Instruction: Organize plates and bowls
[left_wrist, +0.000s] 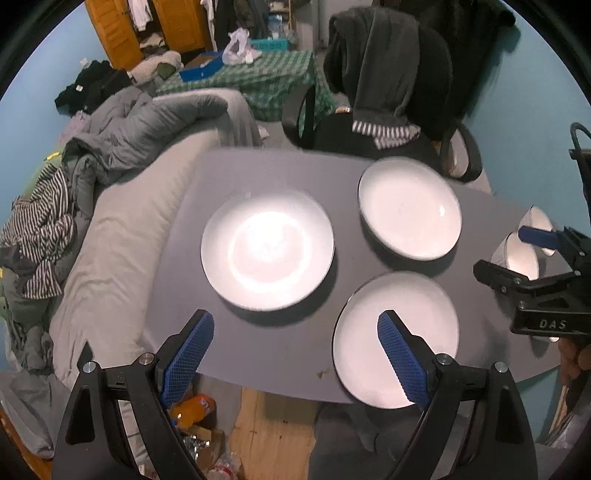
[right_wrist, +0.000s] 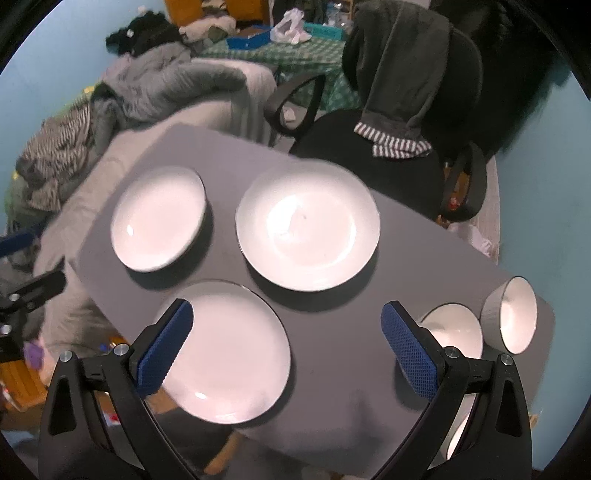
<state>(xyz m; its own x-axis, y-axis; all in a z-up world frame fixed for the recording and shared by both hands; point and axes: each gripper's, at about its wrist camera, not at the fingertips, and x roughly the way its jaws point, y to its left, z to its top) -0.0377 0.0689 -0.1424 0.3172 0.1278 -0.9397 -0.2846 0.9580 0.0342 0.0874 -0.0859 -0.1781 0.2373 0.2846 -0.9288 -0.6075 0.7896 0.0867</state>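
Above the table (right_wrist: 332, 362), both grippers (left_wrist: 295, 350) (right_wrist: 286, 347) hang spread and empty; stacking not begun, next likely pinching the near plate's (right_wrist: 229, 354) rim

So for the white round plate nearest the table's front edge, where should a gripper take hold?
Probably the near rim of the white round plate, approached low from the front edge of the grey table. It lies flat, with only a thin raised lip to pinch, and that rim seems to overhang slightly. The open right gripper already hovers over it.
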